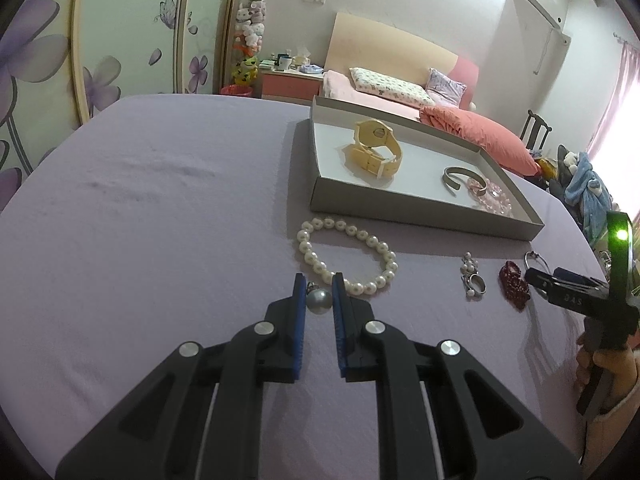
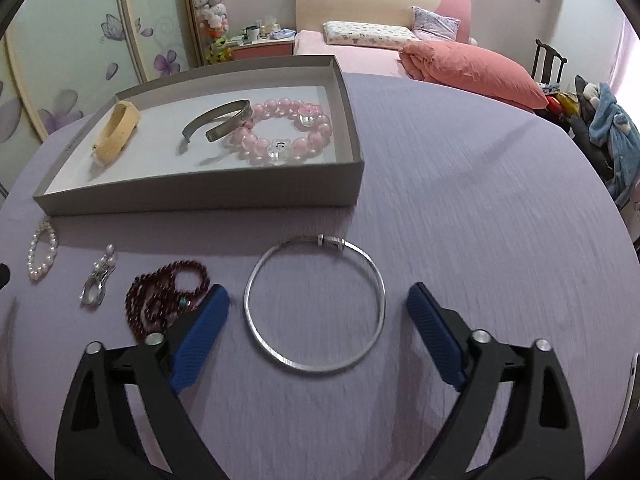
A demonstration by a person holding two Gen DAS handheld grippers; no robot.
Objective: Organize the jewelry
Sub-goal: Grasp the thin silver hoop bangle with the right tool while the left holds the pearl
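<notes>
Left tongs (image 1: 319, 286) pinching pearl earring (image 1: 319, 301)

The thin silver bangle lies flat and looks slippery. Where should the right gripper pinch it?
Probably the bangle wire's near arc, from above, one finger inside the ring, one outside. It lies flat on the cloth, too thin for a sideways grab; the right gripper straddles it, open.

Home bedroom, bed (image 2: 360, 46), pillows (image 2: 370, 34), floral wardrobe (image 1: 120, 40)

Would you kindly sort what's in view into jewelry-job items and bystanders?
Job: grey box, silver bangle, pearl bracelet, dark red beads, grey pearl earring.
Bystanders: bed pillows, plush toys, chair.
</notes>
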